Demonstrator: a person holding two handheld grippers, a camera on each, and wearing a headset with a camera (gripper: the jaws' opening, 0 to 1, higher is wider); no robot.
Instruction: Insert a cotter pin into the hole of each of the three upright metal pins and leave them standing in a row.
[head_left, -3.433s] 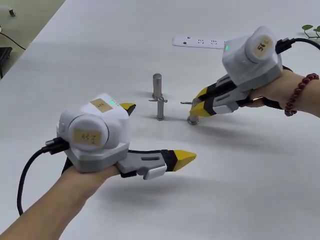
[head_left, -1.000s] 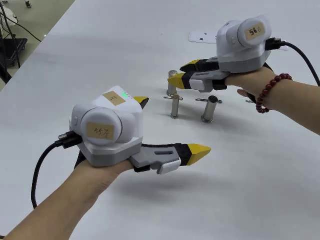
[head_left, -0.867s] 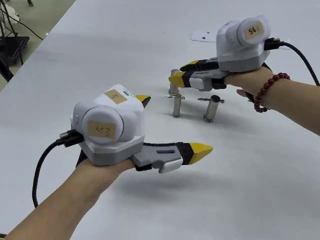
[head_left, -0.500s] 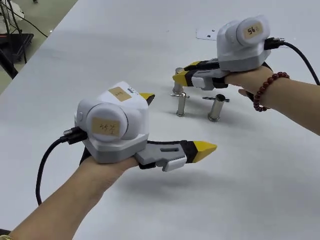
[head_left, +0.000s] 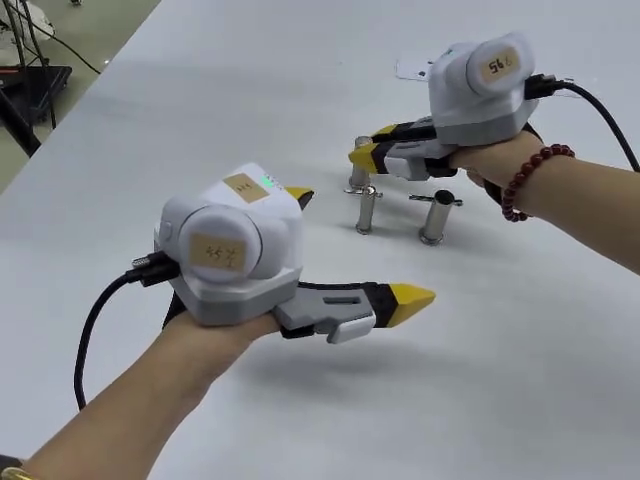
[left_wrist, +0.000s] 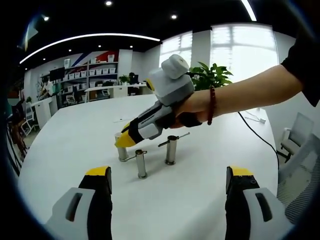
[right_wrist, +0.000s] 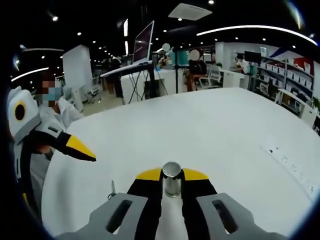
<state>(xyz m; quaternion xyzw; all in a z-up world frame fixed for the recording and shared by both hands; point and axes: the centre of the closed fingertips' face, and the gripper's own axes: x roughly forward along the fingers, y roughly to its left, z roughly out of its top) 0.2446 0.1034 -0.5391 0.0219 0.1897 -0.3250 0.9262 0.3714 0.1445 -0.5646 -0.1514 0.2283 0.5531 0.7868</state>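
Head view: on the white table (head_left: 200, 100) the middle pin (head_left: 367, 212) stands upright with a cotter pin (head_left: 358, 190) crosswise through its top; the bare pin (head_left: 357, 178) stands just behind it; the third pin (head_left: 435, 218), also upright, stands beside the middle pin with a second cotter pin (head_left: 442, 200) through it; the right gripper (head_left: 368, 150) hangs above and behind the middle pin, its yellow tips over the bare pin's top; the left gripper (head_left: 355, 245) is held well in front of the middle pin, jaws wide apart and holding nothing.

Left gripper view: the middle pin (left_wrist: 141, 164) stands beyond the spread jaws, roughly between them; the bare pin (left_wrist: 121, 151) and the third pin (left_wrist: 171, 150) flank it; the right gripper's tip sits at the bare pin's top.

Right gripper view: the bare pin's top (right_wrist: 171, 177) sits in the narrow gap between the yellow tips; whether the jaws press on it, I cannot tell.
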